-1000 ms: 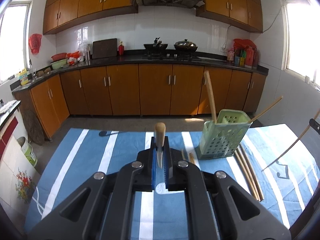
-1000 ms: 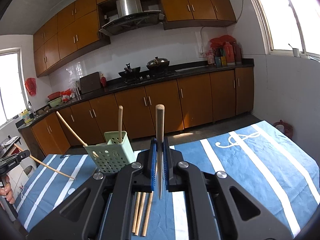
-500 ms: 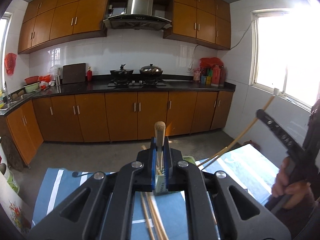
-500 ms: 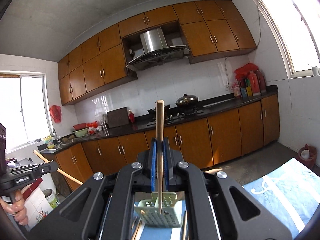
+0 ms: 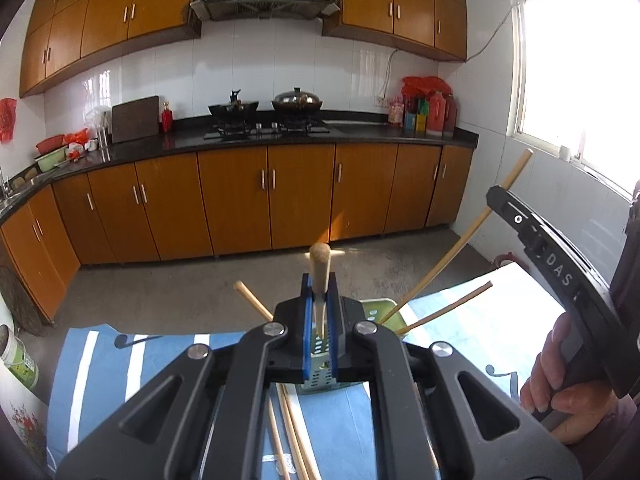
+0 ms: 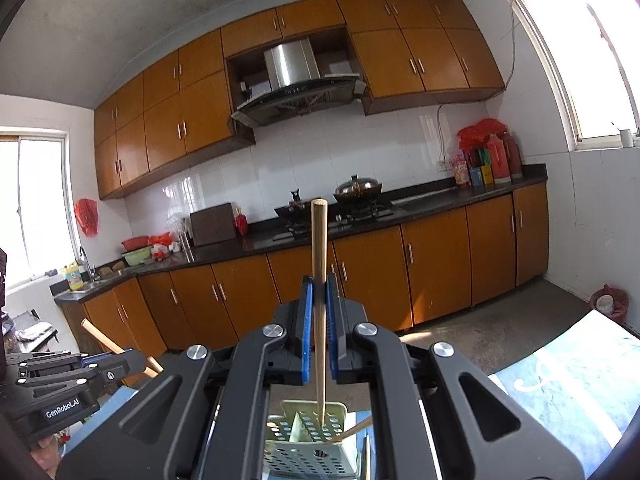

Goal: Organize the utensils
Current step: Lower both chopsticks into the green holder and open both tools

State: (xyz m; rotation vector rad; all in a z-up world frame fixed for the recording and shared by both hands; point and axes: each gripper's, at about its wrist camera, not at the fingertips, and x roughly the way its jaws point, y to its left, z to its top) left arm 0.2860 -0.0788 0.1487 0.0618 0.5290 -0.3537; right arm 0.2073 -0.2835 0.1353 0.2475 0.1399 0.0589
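Directly below the right claw [image 6: 318, 322], which pinches a near-upright chopstick [image 6: 319, 280], sits the green holder [image 6: 308, 438] on the desk [image 6: 568, 380], tip over its opening, while the left claw [image 5: 319, 320] pinches another chopstick [image 5: 320, 268] beside it.

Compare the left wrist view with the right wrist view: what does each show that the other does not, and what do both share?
Only the left wrist view shows loose chopsticks lying on the blue striped cloth and a hand gripping the right gripper's handle. Only the right wrist view shows the sink tap. Both show the green holder, the stove, and each gripper shut on a chopstick.
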